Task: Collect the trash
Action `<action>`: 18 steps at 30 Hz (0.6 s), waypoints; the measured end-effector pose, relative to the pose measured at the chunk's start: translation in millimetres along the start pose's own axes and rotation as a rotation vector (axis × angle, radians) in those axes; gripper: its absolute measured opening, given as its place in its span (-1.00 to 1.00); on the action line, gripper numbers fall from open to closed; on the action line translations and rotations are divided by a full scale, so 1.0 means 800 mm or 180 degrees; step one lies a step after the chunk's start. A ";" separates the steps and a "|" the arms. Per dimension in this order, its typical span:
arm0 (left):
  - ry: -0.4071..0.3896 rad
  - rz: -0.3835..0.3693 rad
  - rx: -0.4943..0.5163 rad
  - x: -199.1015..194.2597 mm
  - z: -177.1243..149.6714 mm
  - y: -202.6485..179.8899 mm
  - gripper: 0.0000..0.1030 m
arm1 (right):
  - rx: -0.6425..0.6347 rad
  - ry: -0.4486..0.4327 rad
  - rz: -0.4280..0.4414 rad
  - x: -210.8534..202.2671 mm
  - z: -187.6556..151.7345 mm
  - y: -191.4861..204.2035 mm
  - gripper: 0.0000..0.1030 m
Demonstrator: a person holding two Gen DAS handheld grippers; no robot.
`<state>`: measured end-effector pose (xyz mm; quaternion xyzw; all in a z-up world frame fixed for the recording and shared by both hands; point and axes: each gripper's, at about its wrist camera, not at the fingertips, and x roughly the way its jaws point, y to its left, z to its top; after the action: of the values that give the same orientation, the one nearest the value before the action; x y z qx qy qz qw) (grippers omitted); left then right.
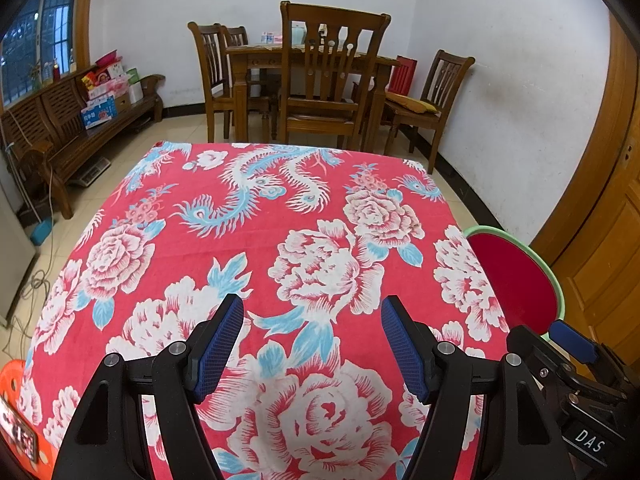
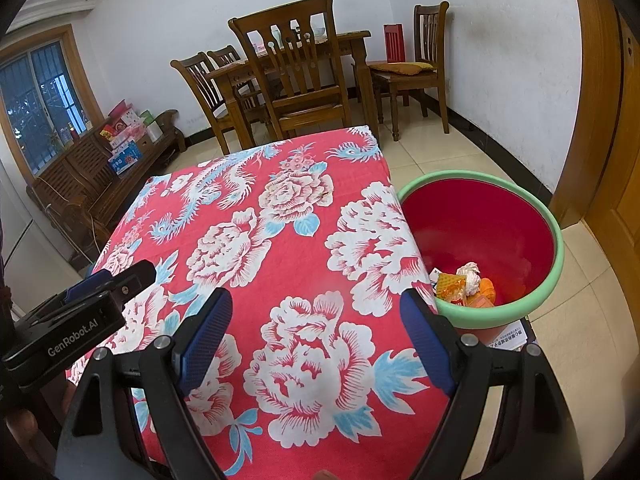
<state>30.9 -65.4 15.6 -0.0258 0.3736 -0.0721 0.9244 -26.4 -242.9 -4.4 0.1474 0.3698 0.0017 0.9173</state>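
A red bin with a green rim (image 2: 552,240) stands on the floor at the table's right side; it also shows in the left wrist view (image 1: 516,280). Inside lie a crumpled white paper (image 2: 470,274), an orange wrapper (image 2: 452,286) and other orange scraps (image 2: 486,292). The table wears a red flowered cloth (image 1: 280,208) with no trash on it. My left gripper (image 1: 312,344) is open and empty above the cloth's near part. My right gripper (image 2: 316,340) is open and empty above the cloth's near right part, left of the bin. Each gripper's body shows in the other's view.
Wooden dining table and chairs (image 1: 320,76) stand beyond the table. A wooden bench with boxes (image 1: 88,112) runs along the left wall. A wooden door (image 2: 612,140) is at the right. A printed paper (image 2: 510,336) lies on the floor by the bin.
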 end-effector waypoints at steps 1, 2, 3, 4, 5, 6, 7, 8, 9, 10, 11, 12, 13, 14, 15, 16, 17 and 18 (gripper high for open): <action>-0.0001 0.0001 0.0002 0.000 0.000 0.000 0.41 | 0.0001 0.0001 -0.0001 0.000 0.000 0.000 0.65; -0.0001 0.0001 0.0005 0.000 0.000 0.000 0.41 | 0.0005 0.0001 -0.0001 0.000 0.000 0.000 0.65; -0.0002 0.0001 0.0006 0.000 0.000 0.001 0.41 | 0.0005 0.0002 0.0001 0.000 0.000 0.000 0.65; -0.0001 0.0000 0.0002 0.000 0.000 0.000 0.41 | 0.0002 0.0003 0.0001 0.000 0.000 -0.001 0.65; -0.0001 0.0001 0.0002 0.000 0.000 0.000 0.41 | 0.0003 0.0003 0.0001 0.000 0.000 0.000 0.65; -0.0002 0.0003 0.0003 0.000 0.000 0.001 0.41 | 0.0004 0.0004 0.0000 0.000 0.000 -0.001 0.65; -0.0001 0.0002 0.0001 0.000 0.000 0.000 0.41 | 0.0003 0.0005 0.0001 0.000 0.000 -0.001 0.65; -0.0001 0.0000 -0.0001 0.000 0.000 0.000 0.41 | 0.0003 0.0005 0.0000 0.000 0.000 -0.001 0.65; 0.0000 -0.0001 0.0001 0.000 0.000 0.000 0.41 | 0.0006 0.0004 0.0000 0.000 0.000 -0.001 0.65; 0.0000 0.0003 0.0003 0.000 0.000 0.000 0.41 | 0.0006 0.0004 0.0001 0.000 0.000 0.000 0.65; 0.0001 0.0003 0.0002 0.000 0.000 0.000 0.41 | 0.0006 0.0004 0.0001 0.000 0.000 -0.001 0.65; 0.0003 0.0000 0.0002 0.000 0.000 0.001 0.41 | 0.0006 0.0004 0.0000 0.000 0.000 -0.001 0.65; 0.0003 0.0000 0.0003 0.000 0.000 0.000 0.41 | 0.0006 0.0004 0.0000 0.000 0.001 -0.001 0.65; 0.0002 0.0002 0.0003 0.000 0.000 0.000 0.41 | 0.0005 0.0004 0.0001 0.000 0.000 -0.001 0.65; 0.0002 0.0002 0.0005 0.000 0.000 0.001 0.41 | 0.0005 0.0006 0.0001 0.000 0.000 -0.001 0.65; 0.0002 0.0002 0.0005 0.000 0.000 -0.001 0.41 | 0.0006 0.0005 0.0001 0.000 0.001 -0.001 0.65; 0.0003 0.0002 0.0005 0.000 0.000 -0.001 0.41 | 0.0007 0.0007 0.0000 0.000 0.000 -0.001 0.65; 0.0004 0.0003 0.0004 0.000 0.000 -0.001 0.41 | 0.0009 0.0008 0.0000 0.000 0.000 -0.001 0.65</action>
<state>30.4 -65.8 15.7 -0.0251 0.3741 -0.0720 0.9242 -26.1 -243.8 -4.6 0.1487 0.3711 0.0014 0.9166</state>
